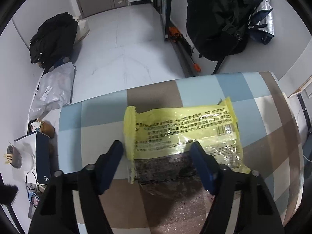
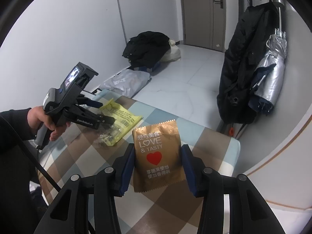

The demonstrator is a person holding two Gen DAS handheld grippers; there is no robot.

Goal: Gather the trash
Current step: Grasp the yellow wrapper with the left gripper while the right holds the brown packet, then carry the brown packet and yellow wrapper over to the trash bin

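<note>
A yellow and clear snack wrapper (image 1: 181, 128) lies flat on the checkered tablecloth (image 1: 91, 120). My left gripper (image 1: 157, 146) is open, its blue fingers straddling the wrapper's near end. The wrapper also shows in the right wrist view (image 2: 120, 120), with the left gripper (image 2: 103, 111) over it. A gold "LOVE & TASTY" packet (image 2: 158, 156) lies on the cloth between the open fingers of my right gripper (image 2: 158, 152); the pads stand just off its side edges.
The table edge (image 1: 156, 81) runs just beyond the wrapper, with white tile floor past it. Black coats (image 1: 218, 19) and a silver umbrella (image 2: 273, 68) hang at right. A pile of clothes (image 1: 52, 39) and a plastic bag (image 1: 54, 91) lie on the floor at left.
</note>
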